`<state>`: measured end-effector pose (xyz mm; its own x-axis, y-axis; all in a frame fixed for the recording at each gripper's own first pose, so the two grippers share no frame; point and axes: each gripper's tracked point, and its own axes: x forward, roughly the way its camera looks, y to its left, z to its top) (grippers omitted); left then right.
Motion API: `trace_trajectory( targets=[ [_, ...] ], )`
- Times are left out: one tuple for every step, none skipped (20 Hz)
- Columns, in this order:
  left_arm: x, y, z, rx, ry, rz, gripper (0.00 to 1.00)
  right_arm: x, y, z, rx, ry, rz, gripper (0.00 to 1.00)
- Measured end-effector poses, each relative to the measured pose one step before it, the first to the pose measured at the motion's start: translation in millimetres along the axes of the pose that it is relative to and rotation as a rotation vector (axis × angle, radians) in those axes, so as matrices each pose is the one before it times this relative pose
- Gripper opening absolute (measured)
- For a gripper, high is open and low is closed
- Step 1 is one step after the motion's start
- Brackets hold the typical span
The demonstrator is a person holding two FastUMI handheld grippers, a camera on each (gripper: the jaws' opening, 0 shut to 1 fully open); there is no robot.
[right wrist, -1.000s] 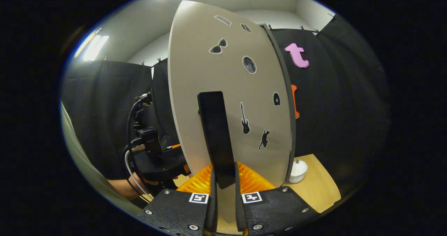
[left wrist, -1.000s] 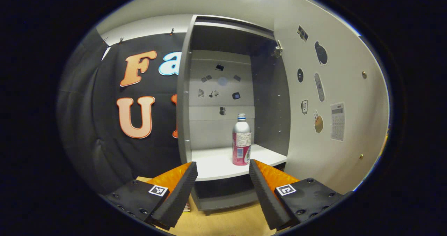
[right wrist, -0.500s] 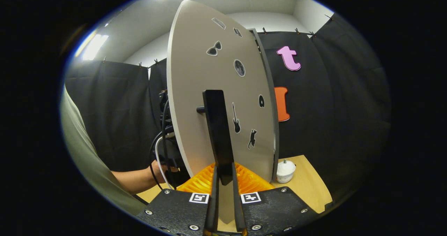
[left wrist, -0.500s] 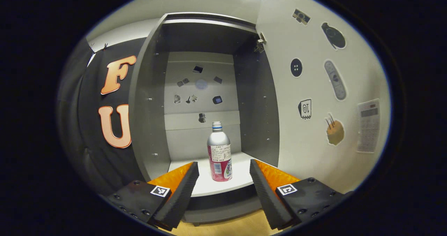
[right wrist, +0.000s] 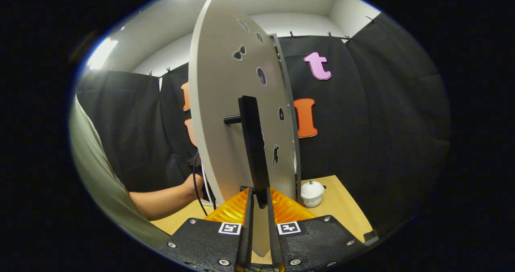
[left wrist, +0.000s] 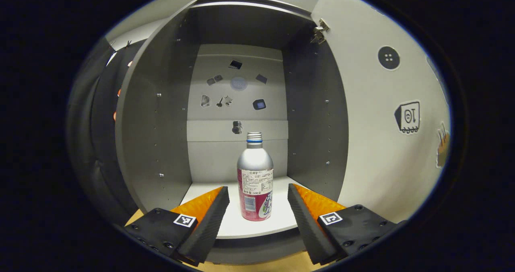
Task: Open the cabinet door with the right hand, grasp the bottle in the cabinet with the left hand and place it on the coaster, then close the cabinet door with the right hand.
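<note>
The cabinet door (right wrist: 225, 103) is swung open, its handle (right wrist: 253, 143) clamped in the right tool (right wrist: 257, 227). The bottle (left wrist: 255, 179) is framed, ungrasped, by the wide-open left tool (left wrist: 257, 219); grasping, placing and closing remain

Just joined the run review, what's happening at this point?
A person works two handheld tools at a cabinet. The right tool is shut on the door handle, holding the cabinet door wide open. The left tool, open, points into the cabinet at the bottle, which stands upright on the white shelf, not yet gripped. A small white jar sits on the wooden table.
</note>
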<state>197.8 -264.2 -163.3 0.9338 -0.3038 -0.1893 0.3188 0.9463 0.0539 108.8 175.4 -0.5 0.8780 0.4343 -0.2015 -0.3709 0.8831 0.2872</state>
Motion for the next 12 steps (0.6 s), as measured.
trace_trajectory(
  targets=[
    [8.07,2.86,-2.7,-0.01116,0.01105,0.01527,0.96,-0.53,-1.33,-0.16,0.00271,0.00364,0.01072,0.18],
    [7.99,0.16,-5.81,-0.00681,0.01894,0.00661,0.95,-0.08,2.08,-0.16,0.01064,0.00531,0.0131,0.19],
    [4.72,-0.33,-5.55,-0.00998,0.01437,0.00912,0.95,0.13,1.99,0.16,0.01084,0.00121,0.00986,0.19],
    [4.66,-2.31,-5.71,-0.01766,0.01524,-0.00833,0.96,-0.43,1.04,0.18,0.00627,-0.00105,0.0044,0.19],
    [7.36,0.17,-5.04,-0.01056,0.00502,0.0048,0.96,-0.09,0.05,0.38,-0.00236,-0.00105,0.00089,0.19],
    [7.21,3.87,-3.61,0.00649,0.00447,0.01962,0.96,-0.03,-1.44,-0.11,-0.00726,0.00084,-0.00121,0.19],
    [5.78,2.07,-2.4,0.00843,0.00052,0.01074,0.96,-0.02,-1.48,-0.34,-0.00605,0.00117,0.00041,0.19],
    [7.2,-0.89,-3.45,0.01124,0.00992,0.00226,0.96,-1.0,-0.51,-0.17,0.00003,0.00179,0.00193,0.19],
    [7.68,-0.71,-5.05,0.00565,0.01411,0.00112,0.95,0.15,-0.09,-0.26,0.00507,0.00401,0.00273,0.19],
    [6.78,-1.0,-3.77,-0.00233,0.01089,-0.00461,0.95,-0.82,0.11,-0.35,0.00365,0.0025,-0.00156,0.19],
    [5.12,-1.57,-2.63,-0.00271,0.00261,-0.00416,0.96,-1.05,-0.78,0.45,-0.00085,-0.00066,-0.00543,0.19],
    [4.12,0.02,-1.36,0.0027,0.00187,0.00184,0.96,0.51,-1.7,-0.26,-0.00051,-0.00255,-0.00945,0.19]
  ],
)
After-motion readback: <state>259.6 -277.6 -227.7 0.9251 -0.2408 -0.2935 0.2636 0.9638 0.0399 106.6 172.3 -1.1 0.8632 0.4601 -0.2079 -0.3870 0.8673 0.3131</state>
